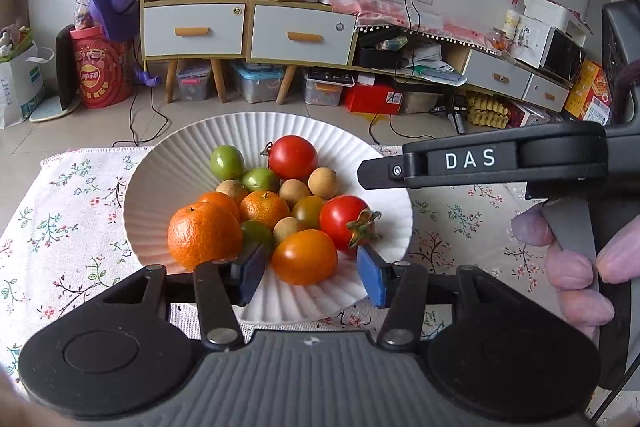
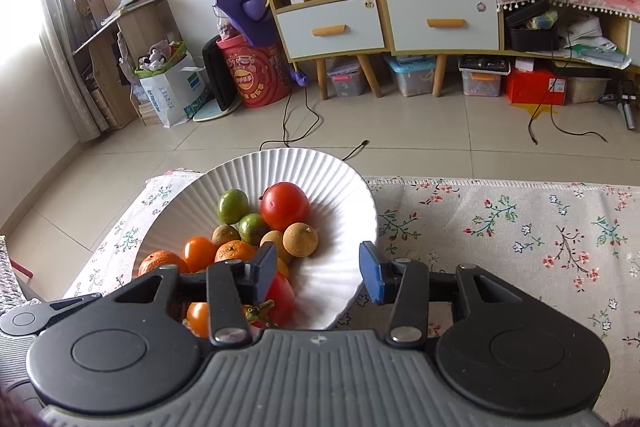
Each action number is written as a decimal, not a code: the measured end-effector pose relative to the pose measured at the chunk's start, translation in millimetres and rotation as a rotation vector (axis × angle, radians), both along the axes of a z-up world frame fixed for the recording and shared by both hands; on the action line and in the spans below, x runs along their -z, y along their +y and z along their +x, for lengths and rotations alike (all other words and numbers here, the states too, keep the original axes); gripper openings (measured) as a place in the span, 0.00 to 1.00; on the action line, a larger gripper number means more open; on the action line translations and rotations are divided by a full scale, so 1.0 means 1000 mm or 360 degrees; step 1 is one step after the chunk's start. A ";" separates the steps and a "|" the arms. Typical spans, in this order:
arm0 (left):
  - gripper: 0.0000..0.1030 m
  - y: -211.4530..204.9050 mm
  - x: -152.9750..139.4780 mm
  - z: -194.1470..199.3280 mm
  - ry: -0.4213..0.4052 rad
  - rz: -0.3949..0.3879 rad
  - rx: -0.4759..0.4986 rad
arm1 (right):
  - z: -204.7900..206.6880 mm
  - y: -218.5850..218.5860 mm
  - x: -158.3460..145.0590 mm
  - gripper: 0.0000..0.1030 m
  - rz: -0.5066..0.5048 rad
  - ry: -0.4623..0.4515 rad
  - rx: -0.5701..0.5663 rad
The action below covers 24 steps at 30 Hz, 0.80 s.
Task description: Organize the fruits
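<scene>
Left gripper (image 1: 311, 273): I read its jaws as spread wide and holding nothing, the blue pads either side of the orange tomato (image 1: 305, 257) at the near rim of the plate.
Right gripper (image 2: 318, 273): also spread and empty, hovering over the plate's near right rim; in the left view its black body comes in from the right.
Fruit: all of it sits heaped on the white fluted plate (image 1: 192, 155), on the floral tablecloth (image 1: 72, 195), with mandarins (image 1: 205, 235) near left, red tomatoes (image 1: 344, 222), longans (image 1: 324, 182) and green limes (image 1: 227, 162) further back.
Risk, rolling: I judge that nudging the near tomato could set its neighbours rolling over the shallow rim.
Risk, squeezing: a hard close on a ripe tomato could split it.
Risk, collision: both grippers crowd the same rim, so I could knock one against the other or tip the plate.
Hidden: in the right view my own gripper covers the near fruit.
Unclear: I see no second dish or sorting spot anywhere.
</scene>
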<state>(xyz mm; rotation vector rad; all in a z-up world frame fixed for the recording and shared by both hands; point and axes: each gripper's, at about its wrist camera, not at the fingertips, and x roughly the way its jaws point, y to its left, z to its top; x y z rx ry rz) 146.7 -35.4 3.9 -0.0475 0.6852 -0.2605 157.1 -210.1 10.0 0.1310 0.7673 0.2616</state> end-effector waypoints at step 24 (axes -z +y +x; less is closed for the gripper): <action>0.92 0.025 -0.024 -0.088 0.0163 0.0272 -0.0245 | -0.108 0.004 -0.031 0.89 -0.0328 0.0147 0.0245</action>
